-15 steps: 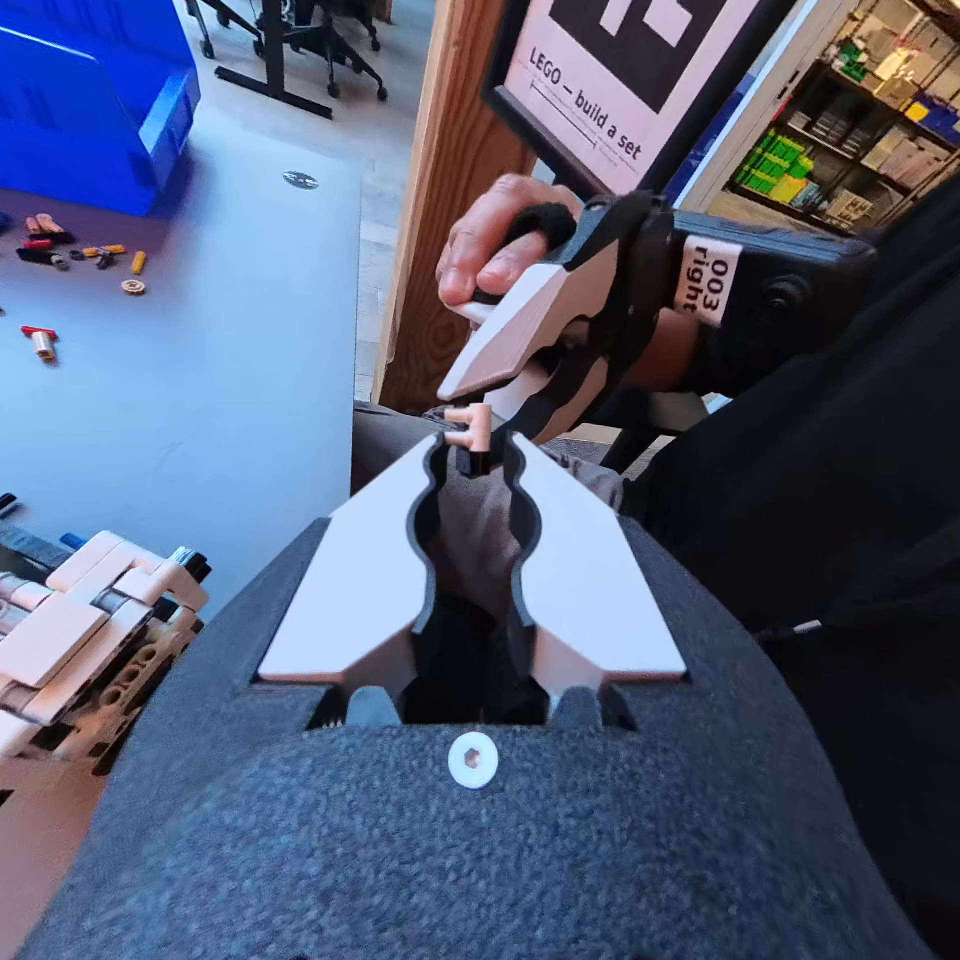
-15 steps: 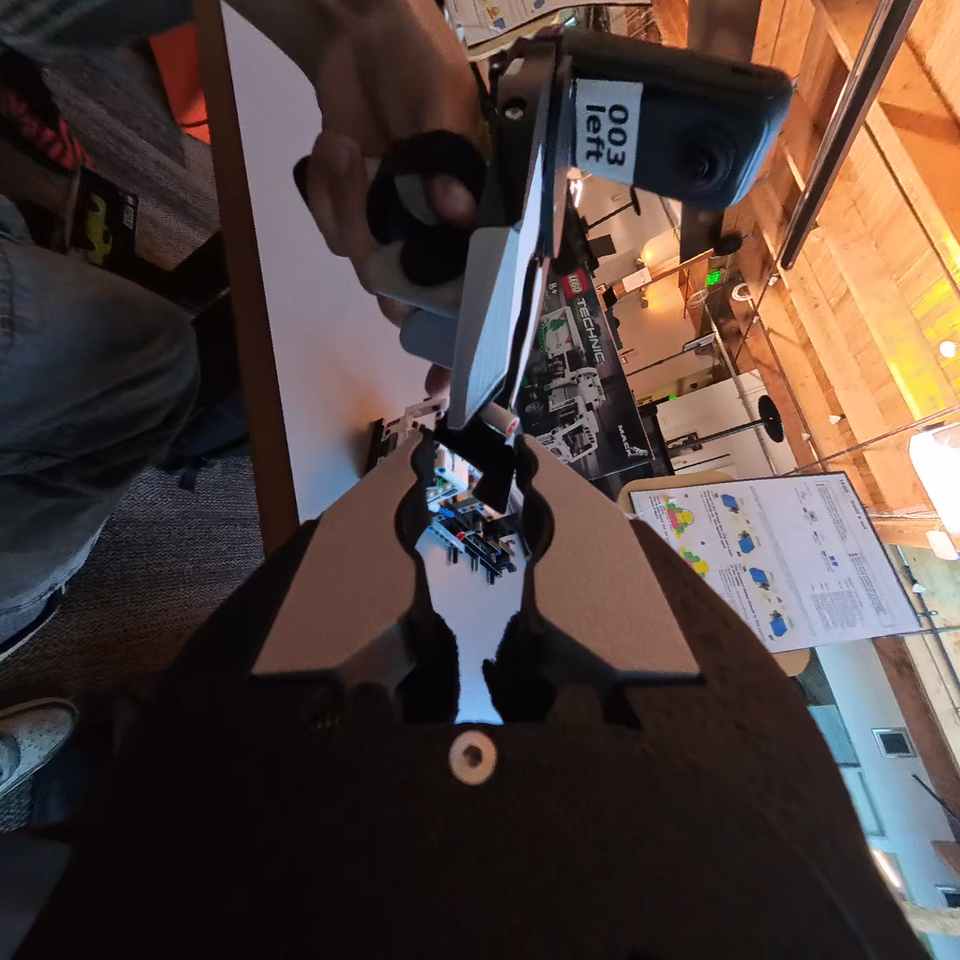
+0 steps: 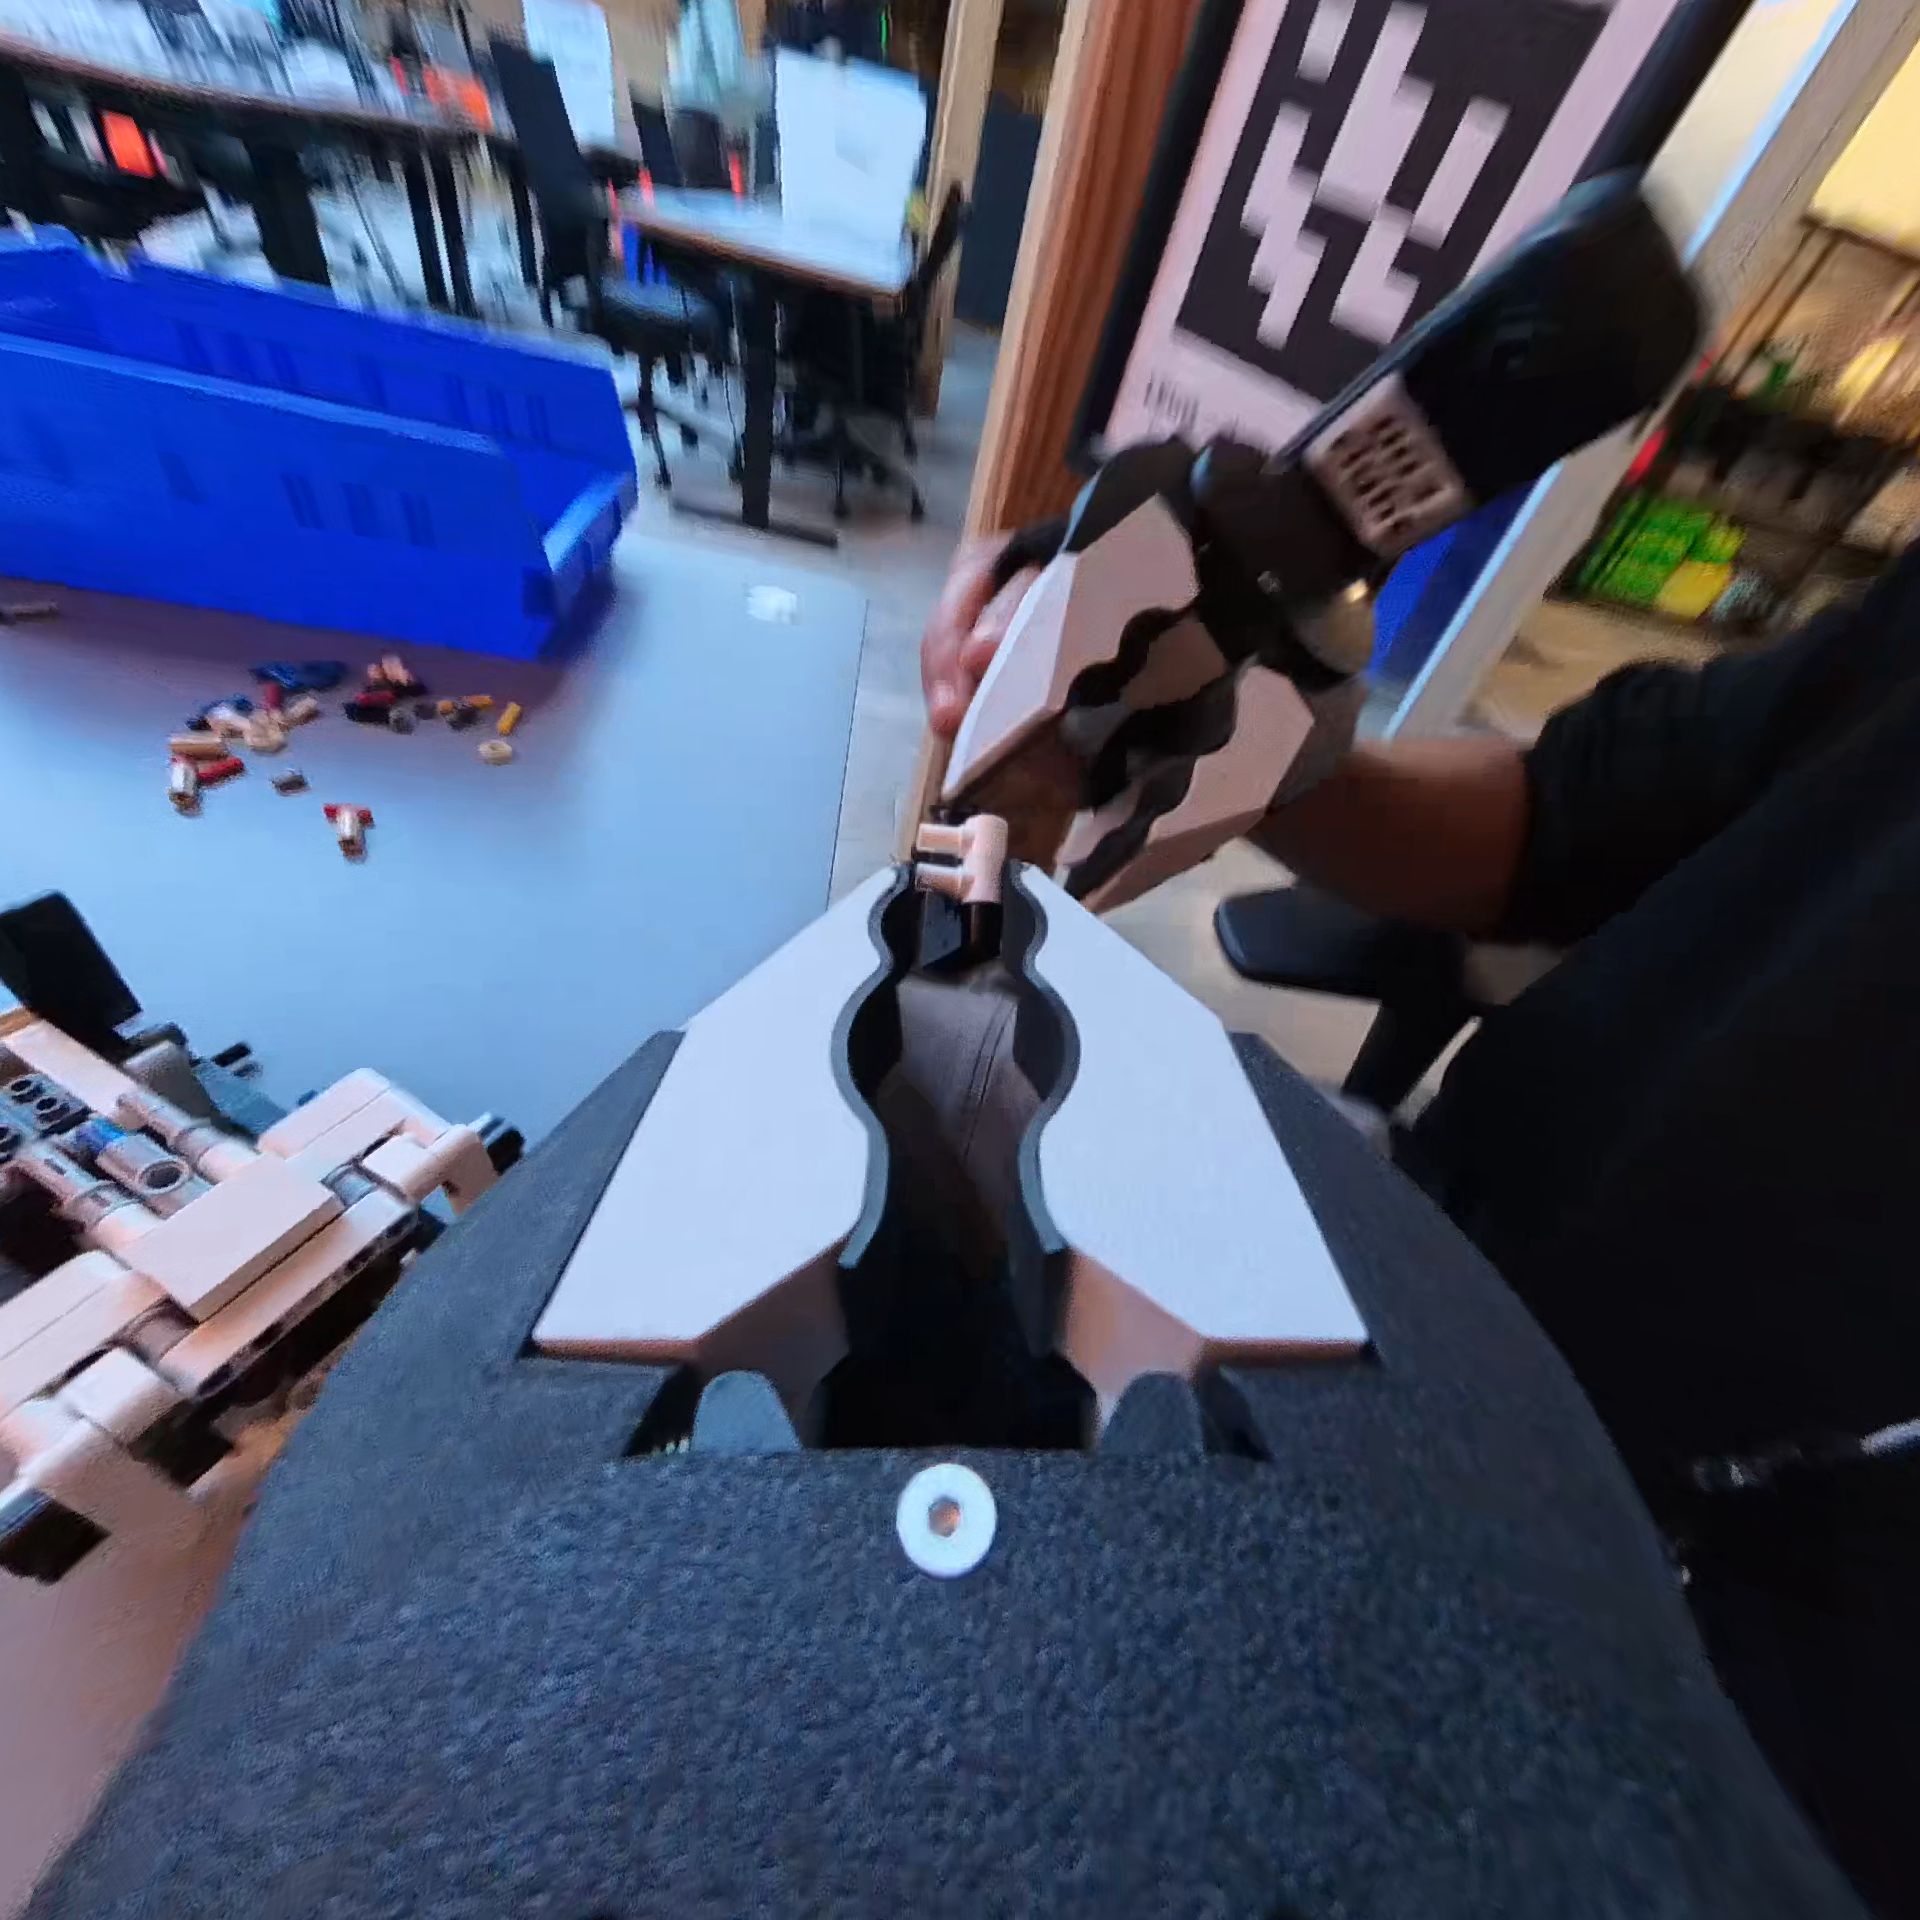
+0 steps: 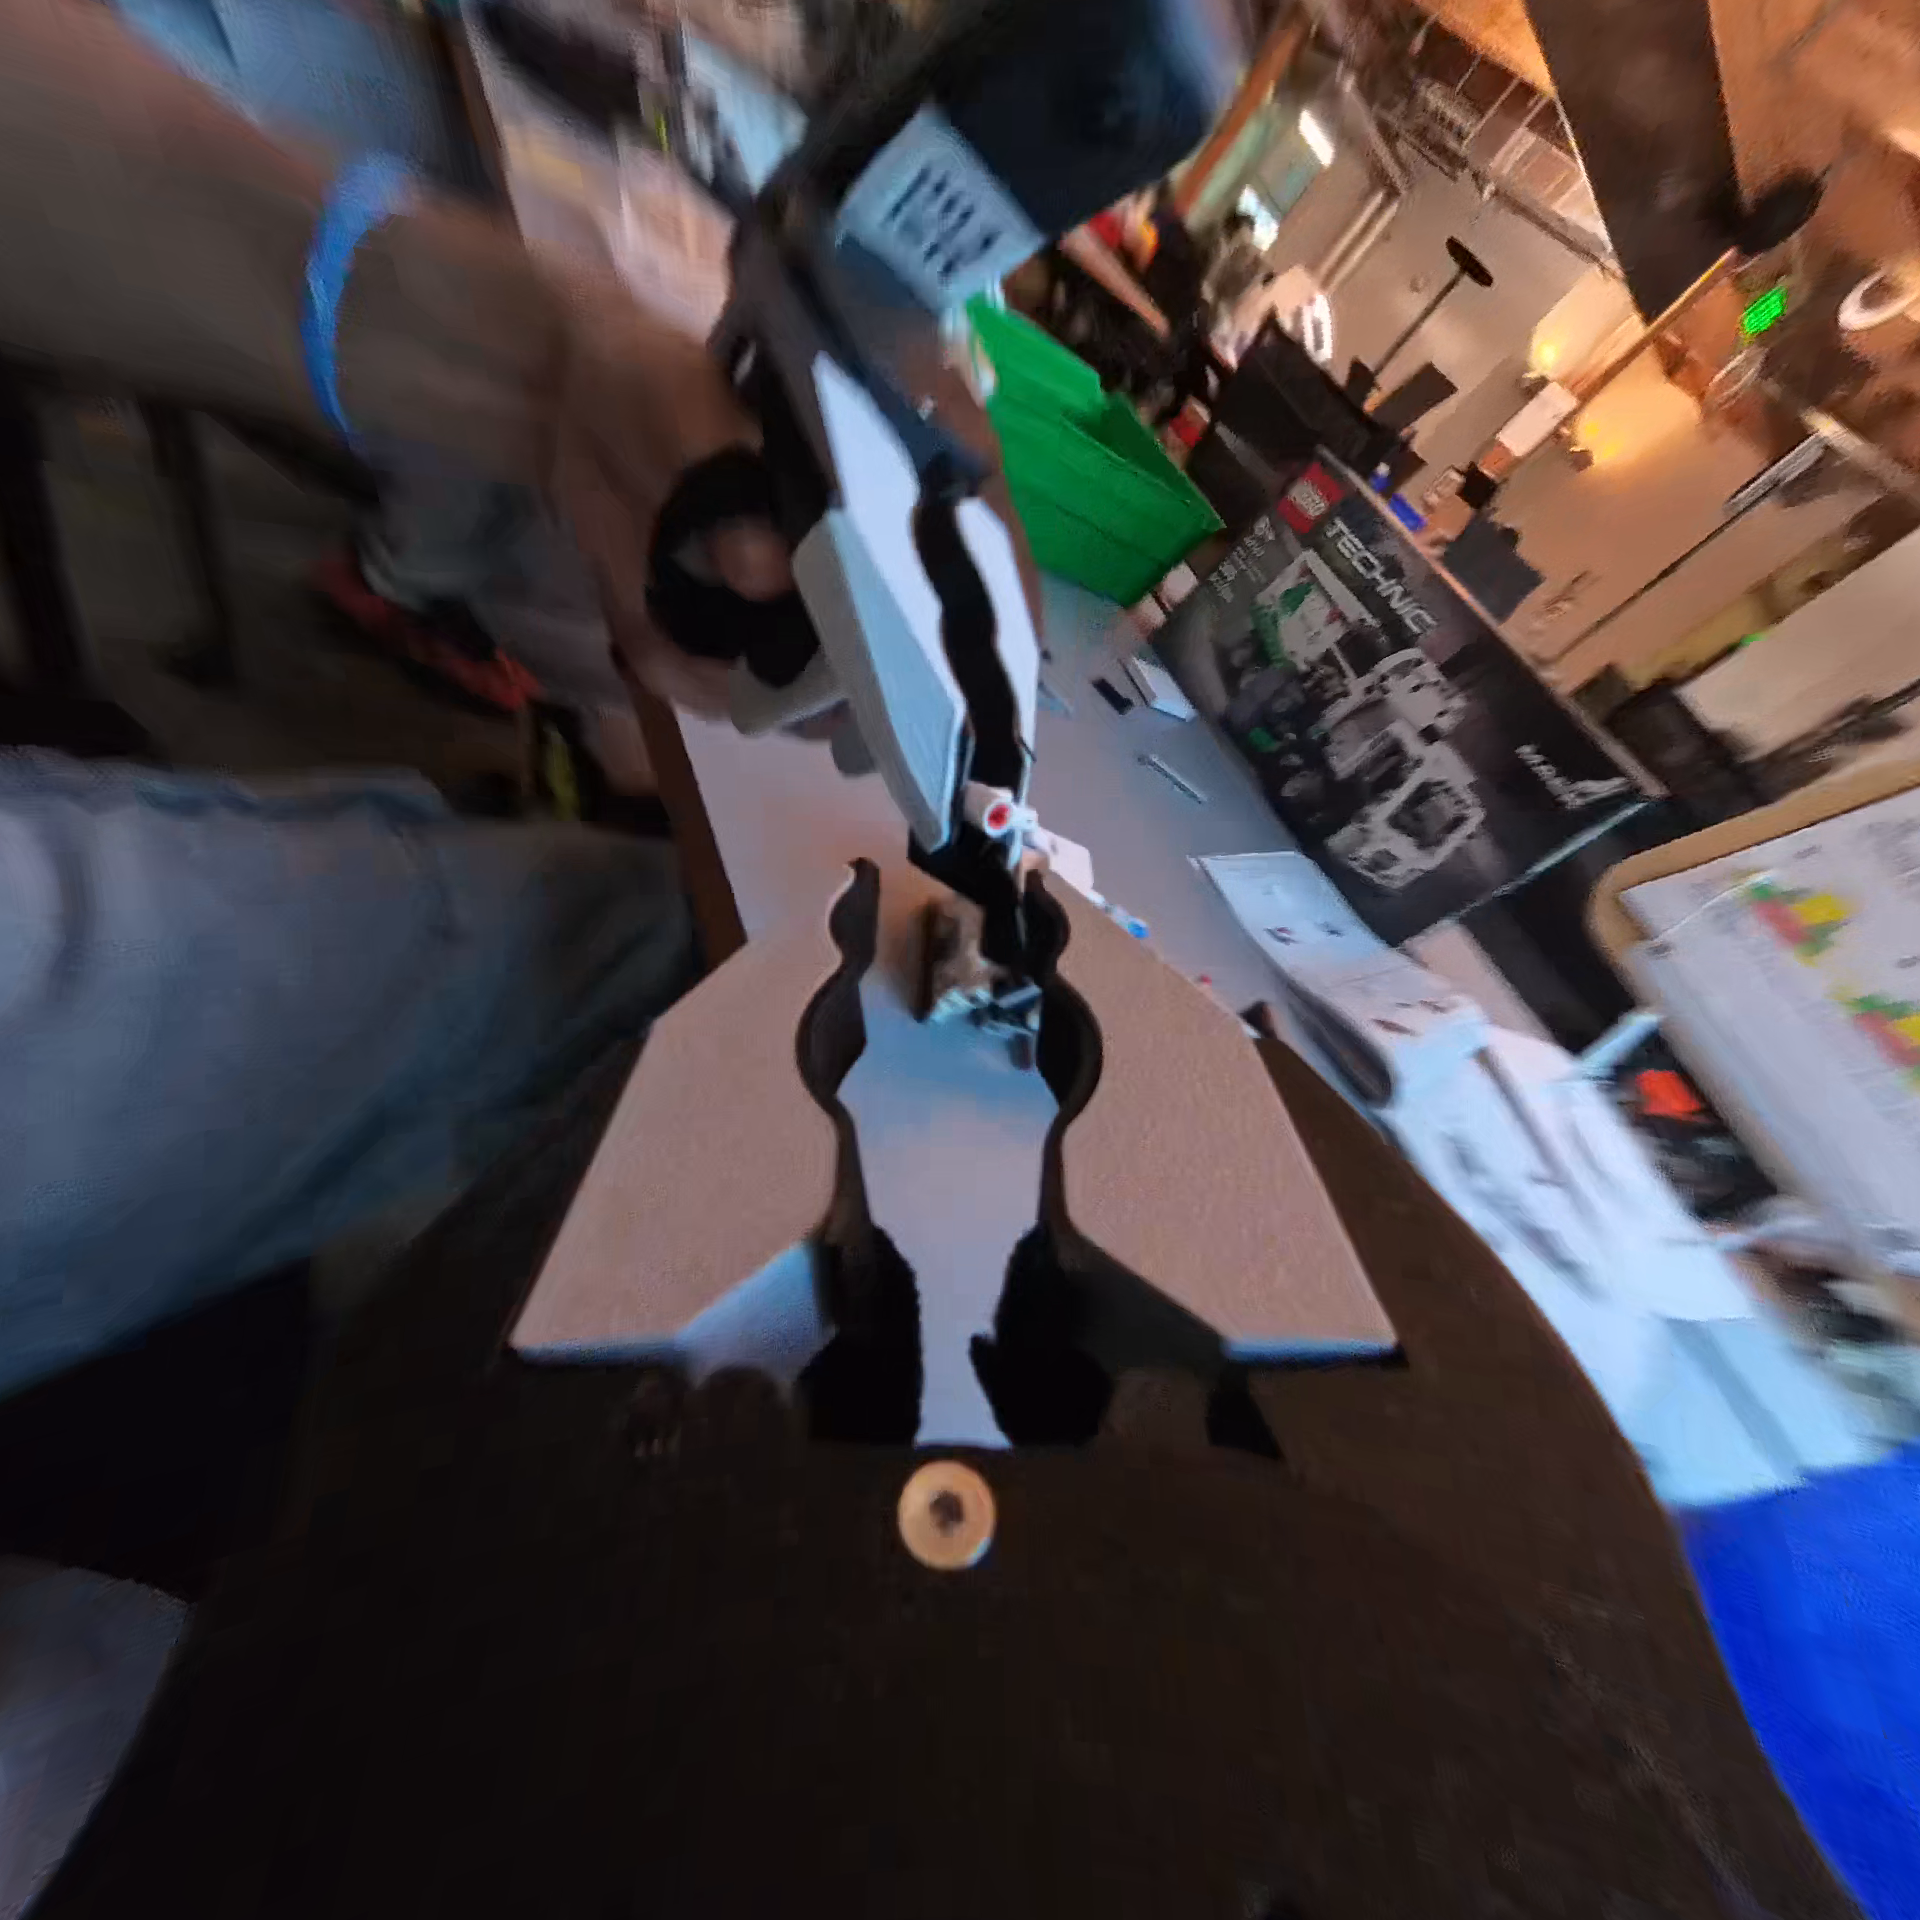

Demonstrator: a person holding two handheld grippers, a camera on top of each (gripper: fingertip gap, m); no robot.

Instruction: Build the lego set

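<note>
The left tool (image 3: 956, 894) is clenched on a small black piece (image 3: 951, 930) with a pale connector (image 3: 966, 854) at its top, held in the air off the tabletop's (image 3: 582, 914) right edge. Most of the black piece is hidden between the fingers. The right tool (image 3: 1049, 821) is seen just beyond it, its fingers parted and grasping nothing; in the right wrist view one fingertip (image 4: 1044, 904) lies against the black piece (image 4: 971, 862), though blur makes true contact hard to judge. The part-built model (image 3: 208, 1216) is cut off at the lower left edge of the left wrist view. Loose pieces (image 3: 332, 727) are scattered before a blue bin (image 3: 312, 499), with open tabletop between them and the model. The set's box (image 4: 1403, 717) and a green bin (image 4: 1081, 468) are smeared by motion
</note>
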